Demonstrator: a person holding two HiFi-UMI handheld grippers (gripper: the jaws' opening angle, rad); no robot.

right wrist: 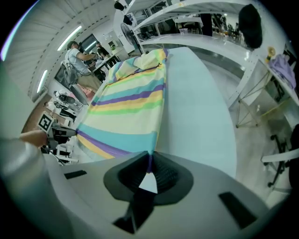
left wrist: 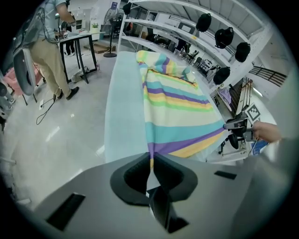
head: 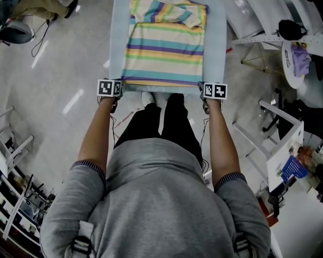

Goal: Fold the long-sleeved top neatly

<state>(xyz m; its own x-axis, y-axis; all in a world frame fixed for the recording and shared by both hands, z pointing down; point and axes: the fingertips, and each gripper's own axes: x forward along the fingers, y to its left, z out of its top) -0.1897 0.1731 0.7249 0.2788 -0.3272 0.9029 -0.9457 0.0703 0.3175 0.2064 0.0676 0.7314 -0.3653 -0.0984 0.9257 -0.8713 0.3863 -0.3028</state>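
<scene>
The striped top (head: 164, 48) lies spread along the pale blue desk (head: 117, 40), with its hem at the near edge and some fabric folded over at the far end. The left hand-held gripper (left wrist: 152, 163) is clamped on the hem's left corner. The right hand-held gripper (right wrist: 149, 161) is clamped on the right corner. Both point steeply down.

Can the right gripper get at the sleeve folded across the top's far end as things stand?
Probably not yet. The right gripper has its jaws shut on the striped top at its near hem; the sleeve lies far up the table. Nothing blocks the way, but it must let go first.
</scene>
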